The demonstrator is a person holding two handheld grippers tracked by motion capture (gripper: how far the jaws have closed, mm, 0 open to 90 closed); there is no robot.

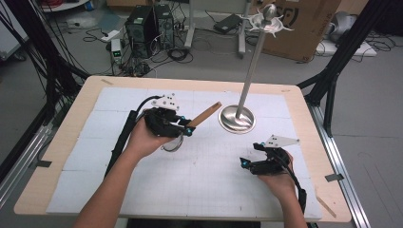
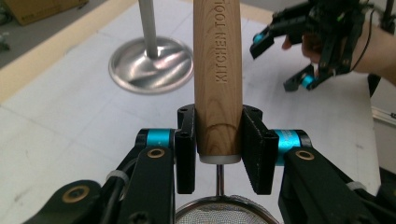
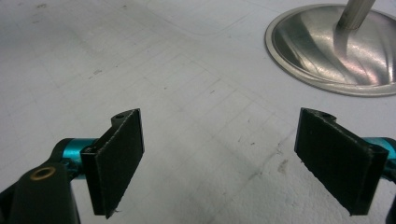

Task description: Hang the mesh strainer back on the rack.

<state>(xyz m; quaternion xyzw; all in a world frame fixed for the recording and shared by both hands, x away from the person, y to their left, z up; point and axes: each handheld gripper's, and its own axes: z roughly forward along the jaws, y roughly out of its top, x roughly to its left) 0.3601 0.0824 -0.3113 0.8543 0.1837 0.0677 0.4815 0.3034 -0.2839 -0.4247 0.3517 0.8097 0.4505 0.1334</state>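
Between the left hand-held gripper's (image 2: 218, 154) clamped jaws, the wooden handle (image 2: 218, 79) reads "KITCHEN TOOL".

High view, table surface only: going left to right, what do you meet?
Left claw gripping the wooden strainer handle → round steel base of the hook stand → right claw, jaws open and holding nothing.

2 grippers (image 1: 190, 129) (image 1: 247, 161), 1 sieve w/ wood handle (image 2: 218, 70), 1 metal stand (image 1: 237, 118).
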